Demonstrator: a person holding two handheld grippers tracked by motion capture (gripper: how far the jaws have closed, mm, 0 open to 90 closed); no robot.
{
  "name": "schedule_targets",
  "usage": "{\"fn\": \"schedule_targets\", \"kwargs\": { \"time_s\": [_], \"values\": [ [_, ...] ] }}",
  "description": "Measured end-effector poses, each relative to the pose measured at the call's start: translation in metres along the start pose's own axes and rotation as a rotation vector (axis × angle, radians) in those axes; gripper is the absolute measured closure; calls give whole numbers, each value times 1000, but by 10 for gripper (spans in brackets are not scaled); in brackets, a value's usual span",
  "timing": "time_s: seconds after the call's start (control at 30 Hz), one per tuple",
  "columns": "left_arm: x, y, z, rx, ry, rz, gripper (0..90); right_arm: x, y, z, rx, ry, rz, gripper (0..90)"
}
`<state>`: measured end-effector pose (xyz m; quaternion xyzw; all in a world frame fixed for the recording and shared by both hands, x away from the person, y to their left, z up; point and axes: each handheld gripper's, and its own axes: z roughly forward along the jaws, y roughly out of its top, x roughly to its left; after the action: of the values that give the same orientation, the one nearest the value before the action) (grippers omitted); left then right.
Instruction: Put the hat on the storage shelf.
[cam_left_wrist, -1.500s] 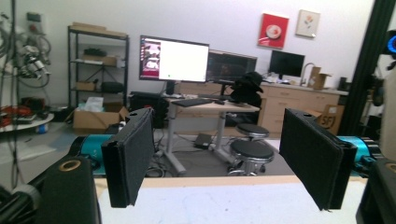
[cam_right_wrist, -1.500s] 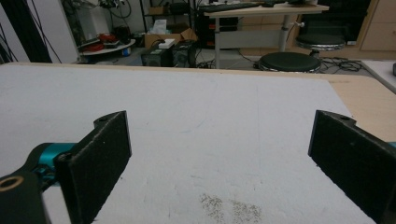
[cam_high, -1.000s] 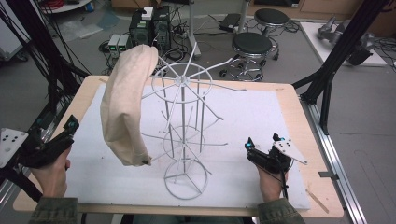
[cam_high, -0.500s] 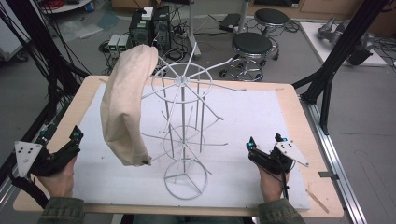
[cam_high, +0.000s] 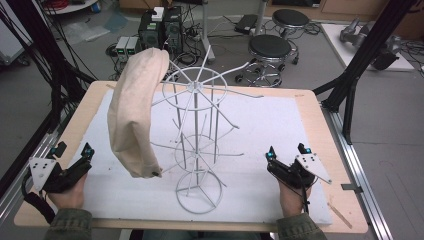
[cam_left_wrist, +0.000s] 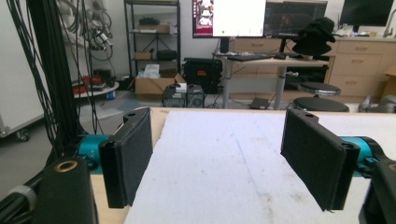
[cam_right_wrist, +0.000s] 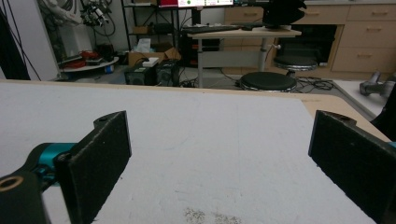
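Two black stools (cam_high: 270, 47) beyond the table; computer boxes (cam_high: 160, 27) on floor; monitors (cam_left_wrist: 229, 17) behind

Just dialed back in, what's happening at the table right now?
A person holds the left gripper and the right gripper low over the white mat, one at each side, both open and empty. Between them stands a white wire rack with a beige cloth draped over its left arms. Neither gripper touches the cloth or the rack; the left one is nearer the cloth.
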<state>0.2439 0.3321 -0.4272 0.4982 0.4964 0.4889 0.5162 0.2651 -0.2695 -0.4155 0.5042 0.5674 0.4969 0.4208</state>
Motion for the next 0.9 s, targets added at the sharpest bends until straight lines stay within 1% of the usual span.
{"fn": "schedule_targets", "kwargs": {
  "time_s": [0.07,0.23,0.37,0.7,0.77,0.9],
  "values": [
    [0,0,-1,-4,3,3,253,0,0,1,3,6,0,48],
    [-4,-3,1,6,-13,15,252,-1,-1,1,8,9,2,48],
    [-4,-4,3,8,-21,16,252,-1,-1,1,10,8,4,48],
    [-1,-4,3,10,-9,-4,253,-1,-1,0,20,6,21,49],
    [0,-5,4,6,-7,-10,253,-2,-1,0,18,4,14,49],
    [1,-5,4,7,-7,-22,253,-2,-1,-1,21,3,18,49]
  ]
}}
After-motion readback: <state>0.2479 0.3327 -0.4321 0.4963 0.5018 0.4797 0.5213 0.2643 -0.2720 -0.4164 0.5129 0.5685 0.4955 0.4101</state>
